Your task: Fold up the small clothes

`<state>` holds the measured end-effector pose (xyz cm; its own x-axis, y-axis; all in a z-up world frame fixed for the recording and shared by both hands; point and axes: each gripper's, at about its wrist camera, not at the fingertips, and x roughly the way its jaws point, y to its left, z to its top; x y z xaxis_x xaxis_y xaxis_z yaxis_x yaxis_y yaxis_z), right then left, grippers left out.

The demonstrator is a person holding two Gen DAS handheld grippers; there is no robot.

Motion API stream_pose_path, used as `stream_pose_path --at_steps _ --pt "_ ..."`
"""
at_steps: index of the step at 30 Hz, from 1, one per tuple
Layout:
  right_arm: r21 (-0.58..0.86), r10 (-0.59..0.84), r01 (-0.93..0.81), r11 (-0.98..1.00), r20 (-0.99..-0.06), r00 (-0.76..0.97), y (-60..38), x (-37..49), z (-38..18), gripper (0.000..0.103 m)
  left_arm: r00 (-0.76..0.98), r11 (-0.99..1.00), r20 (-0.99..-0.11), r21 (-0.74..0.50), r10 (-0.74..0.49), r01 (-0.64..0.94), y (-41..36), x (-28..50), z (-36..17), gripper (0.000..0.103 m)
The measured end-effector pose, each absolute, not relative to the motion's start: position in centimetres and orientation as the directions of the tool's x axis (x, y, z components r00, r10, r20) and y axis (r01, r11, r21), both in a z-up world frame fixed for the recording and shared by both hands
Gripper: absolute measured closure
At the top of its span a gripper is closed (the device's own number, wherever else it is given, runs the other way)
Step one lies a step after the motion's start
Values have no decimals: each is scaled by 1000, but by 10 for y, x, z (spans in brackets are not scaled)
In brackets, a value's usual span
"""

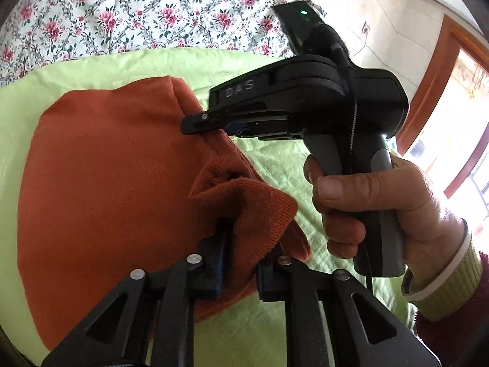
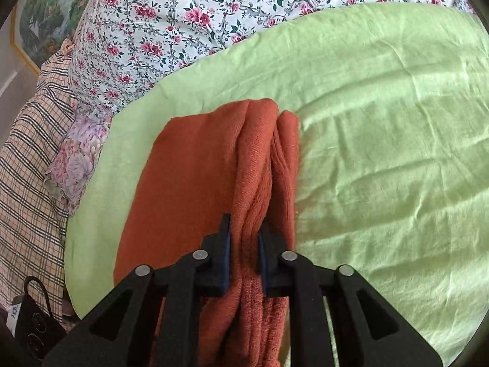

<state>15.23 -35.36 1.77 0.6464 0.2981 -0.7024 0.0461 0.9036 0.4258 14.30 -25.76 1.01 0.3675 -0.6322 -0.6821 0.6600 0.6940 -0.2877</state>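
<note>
right wrist: green sheet [image 2: 382, 122], floral quilt [image 2: 183, 15]

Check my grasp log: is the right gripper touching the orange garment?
Touching. The right wrist view shows the right gripper pinching a bunched fold of the orange garment between its pads.

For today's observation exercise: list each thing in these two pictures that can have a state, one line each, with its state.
Orange garment: partly folded on the green sheet, its right edge bunched and lifted.
Left hand-held gripper: shut on the garment's ribbed cuff.
Right hand-held gripper: shut on the garment's gathered edge.
Green sheet: spread out, wrinkled.
Floral quilt: lying beyond the green sheet.
Checked cloth: crumpled at the left.
</note>
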Motion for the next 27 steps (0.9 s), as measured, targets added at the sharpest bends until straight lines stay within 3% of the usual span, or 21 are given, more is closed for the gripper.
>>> stream_pose_path --at_steps 2,5,6,7,8,9,16,21,24,27 --pt "433 295 53 900 -692 659 -356 145 20 83 351 683 -678 -307 -645 663 -249 142 13 77" --pt "428 259 86 900 -682 683 -360 128 26 71 337 669 -666 -333 -666 664 -225 136 22 69" --pt "435 255 91 896 -673 695 -362 122 28 51 338 666 -659 -338 -672 665 -218 135 27 66" --pt "447 254 96 889 -657 710 -364 114 30 31 347 671 -654 -339 -672 660 -210 132 31 53" --pt "455 254 97 885 -647 719 -365 108 31 22 369 684 -648 -334 -666 648 -200 131 35 40" --pt "465 256 96 880 -634 729 -366 102 32 18 399 703 -640 -329 -657 630 -188 132 38 37" --pt "483 306 68 873 -649 696 -357 91 21 16 454 793 -661 -402 -598 459 -124 186 27 31" --pt "443 282 91 892 -702 654 -349 100 12 16 393 789 -687 -494 -612 365 -104 229 -3 29" --pt "478 347 44 877 -695 629 -346 109 7 16 355 793 -710 -524 -608 309 -103 251 -25 27" --pt "473 344 65 879 -722 600 -344 120 -1 16 319 761 -691 -587 -649 277 -104 272 -40 27"
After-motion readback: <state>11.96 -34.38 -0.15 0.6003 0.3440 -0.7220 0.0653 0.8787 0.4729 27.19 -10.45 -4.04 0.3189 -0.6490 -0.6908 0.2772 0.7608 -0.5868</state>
